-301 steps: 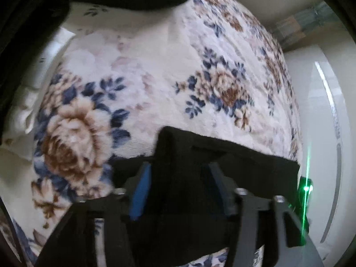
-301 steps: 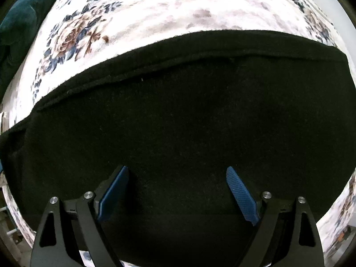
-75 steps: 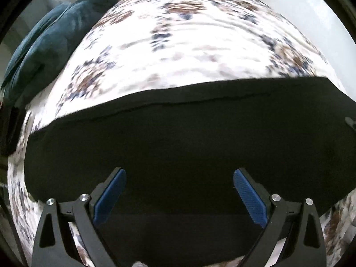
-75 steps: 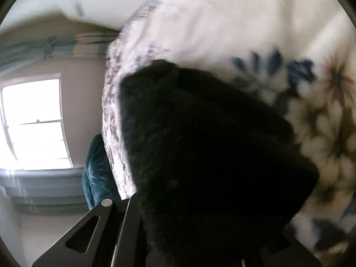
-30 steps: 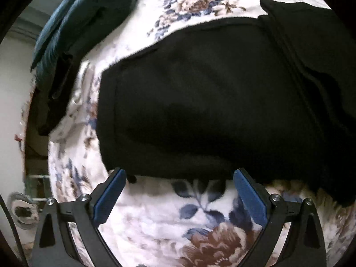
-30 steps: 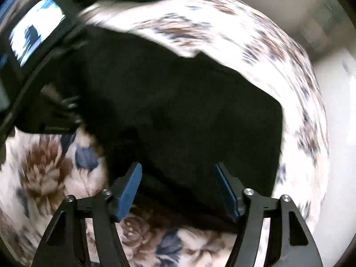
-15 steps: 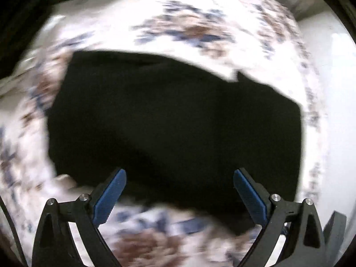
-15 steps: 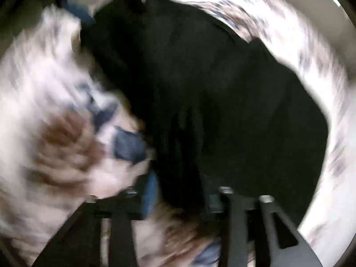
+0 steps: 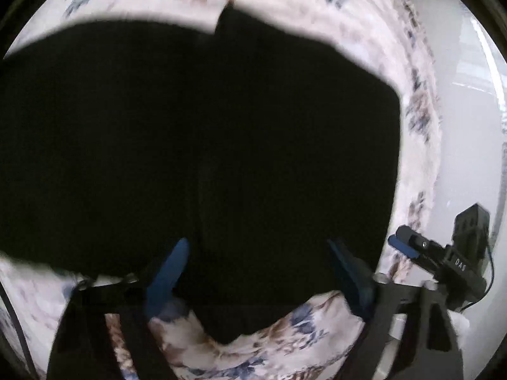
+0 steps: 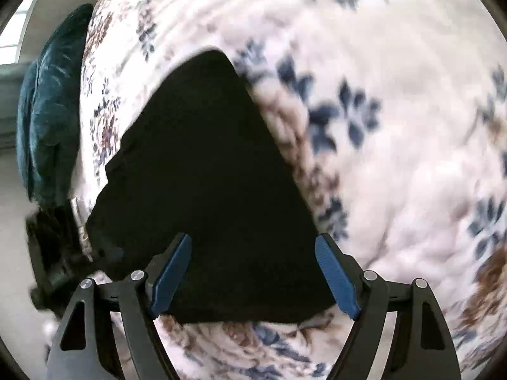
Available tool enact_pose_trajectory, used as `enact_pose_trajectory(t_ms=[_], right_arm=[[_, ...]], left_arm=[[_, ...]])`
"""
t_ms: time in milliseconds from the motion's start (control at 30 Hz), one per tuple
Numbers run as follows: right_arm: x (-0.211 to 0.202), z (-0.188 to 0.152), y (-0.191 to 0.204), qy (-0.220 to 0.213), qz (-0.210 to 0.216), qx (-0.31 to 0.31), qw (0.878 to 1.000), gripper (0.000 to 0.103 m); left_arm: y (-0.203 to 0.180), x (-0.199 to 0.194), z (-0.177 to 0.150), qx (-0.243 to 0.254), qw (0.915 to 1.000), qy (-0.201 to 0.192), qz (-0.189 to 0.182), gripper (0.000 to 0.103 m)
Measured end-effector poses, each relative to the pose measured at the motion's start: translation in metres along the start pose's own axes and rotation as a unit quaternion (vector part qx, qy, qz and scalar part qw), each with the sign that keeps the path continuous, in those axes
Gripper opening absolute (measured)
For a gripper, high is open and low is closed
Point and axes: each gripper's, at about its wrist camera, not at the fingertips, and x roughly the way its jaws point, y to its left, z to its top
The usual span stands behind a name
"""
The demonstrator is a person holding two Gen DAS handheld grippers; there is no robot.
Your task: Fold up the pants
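The black pants (image 9: pixel 202 145) lie folded into a wide dark slab on the floral blanket (image 9: pixel 317 332). My left gripper (image 9: pixel 258 269) hovers over their near edge, jaws closing, cloth lying between the blue pads without being pinched. One of my right gripper's fingers (image 9: pixel 402 246) shows at the pants' right end. In the right wrist view the pants (image 10: pixel 206 174) taper away to a far corner. My right gripper (image 10: pixel 253 269) straddles their near edge, jaws opening, pads clear of the cloth.
A teal cushion (image 10: pixel 47 120) lies at the blanket's far left edge. Something dark and blurred (image 10: pixel 54 253) sits by the pants' left end. The bed ends at the right against a white surface (image 9: pixel 469 126). Bare floral blanket (image 10: pixel 412 126) spreads to the right of the pants.
Both views swung fast. The left gripper came closer over the pants and its jaws narrowed. The right gripper rolled and shifted to the pants' end, its jaws wider than a second ago.
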Motion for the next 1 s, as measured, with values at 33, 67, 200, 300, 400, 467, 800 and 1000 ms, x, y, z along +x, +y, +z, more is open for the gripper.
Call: enact_pose_trajectory(t_ms=[33,67,200,300,400,467,800,1000], right_arm=[[0.006,-0.004,-0.004,0.006,-0.011,-0.007,1.0,0.082],[0.014,-0.011,-0.007,0.012,-0.015,-0.012,1.0,0.082],[0.028,-0.023,-0.013,-0.006,-0.036,-0.033,0.999,0.064],[0.016,-0.029,-0.022,-0.043,-0.041,-0.026,0.998,0.032],[0.002,-0.041,-0.04,-0.062,-0.049,-0.011,0.997,0.019],[0.006,-0.045,-0.055,-0.033,-0.032,0.018,0.999,0.016],[0.003,-0.091,-0.064,0.016,0.229,0.153,0.961,0.069],[0.053,-0.107,-0.073,-0.001,0.286,0.228,0.931,0.059]], left_arm=[[0.001,0.003,-0.008,-0.001,0.9999,-0.006,0.012,0.075],[0.001,0.007,-0.016,-0.001,0.9997,-0.013,0.022,0.075],[-0.003,0.007,-0.035,0.002,0.9978,-0.044,0.049,0.04],[-0.001,0.003,-0.05,0.004,0.9976,-0.058,0.038,0.022],[0.02,0.022,-0.061,-0.005,0.9982,-0.038,0.046,0.026],[0.028,0.021,-0.059,-0.021,0.9985,-0.033,0.037,0.029],[0.016,-0.048,-0.082,-0.148,0.9724,-0.107,-0.146,0.052],[0.009,0.011,-0.068,-0.204,0.9538,-0.065,-0.211,0.052]])
